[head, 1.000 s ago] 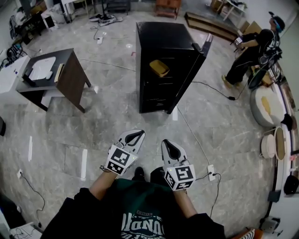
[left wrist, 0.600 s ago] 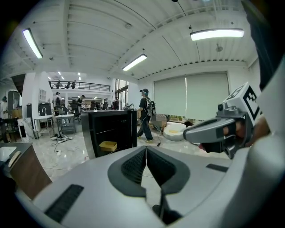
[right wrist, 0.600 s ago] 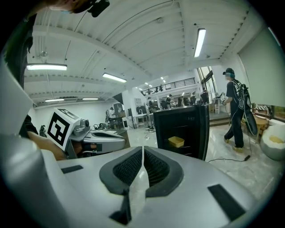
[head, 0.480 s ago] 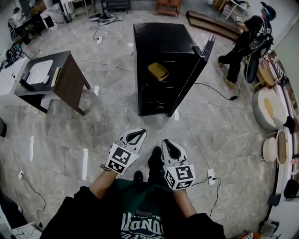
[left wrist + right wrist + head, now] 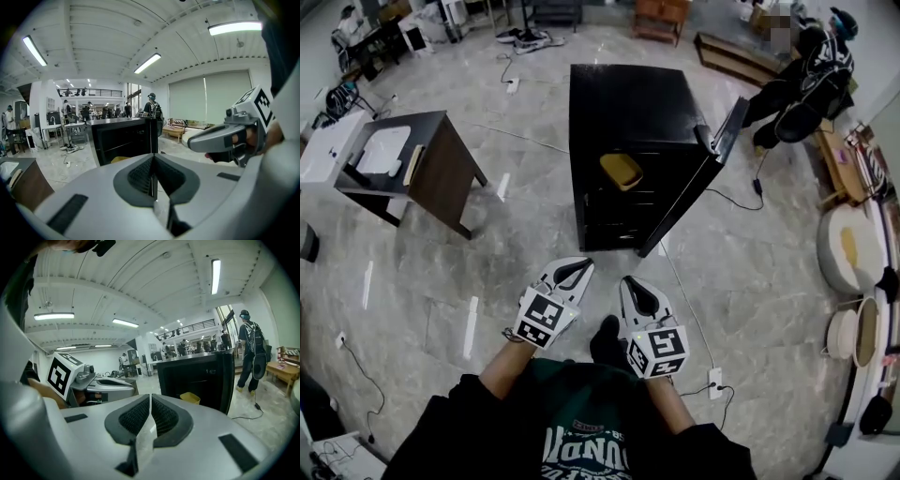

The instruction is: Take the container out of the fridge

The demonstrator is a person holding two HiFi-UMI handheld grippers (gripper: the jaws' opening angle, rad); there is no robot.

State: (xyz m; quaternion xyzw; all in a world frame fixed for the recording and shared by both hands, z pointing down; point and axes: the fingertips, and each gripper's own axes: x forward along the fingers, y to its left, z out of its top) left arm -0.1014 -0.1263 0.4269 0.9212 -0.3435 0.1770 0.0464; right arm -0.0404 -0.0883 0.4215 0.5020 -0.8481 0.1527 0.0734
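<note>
A yellow container [image 5: 621, 171] sits on a shelf inside the black fridge [image 5: 633, 103], whose door [image 5: 712, 164] stands open to the right. It also shows as a yellow container [image 5: 190, 398] in the right gripper view. My left gripper [image 5: 574, 269] and right gripper [image 5: 633, 288] are side by side, well short of the fridge, both pointing toward it. Each has its jaws shut with nothing between them. In the left gripper view the left gripper [image 5: 153, 161] faces the fridge [image 5: 124, 138]; the right gripper [image 5: 149, 401] does the same.
A dark wooden desk [image 5: 403, 159] with a white item stands at the left. A person in black [image 5: 802, 80] stands behind the fridge at the right. Cables [image 5: 689, 300] trail over the marble floor. Round objects line the right edge [image 5: 853, 248].
The fridge has come closer and lower in the head view as I walked toward it. Both grippers kept their pose, still shut. The person at the right shifted position.
</note>
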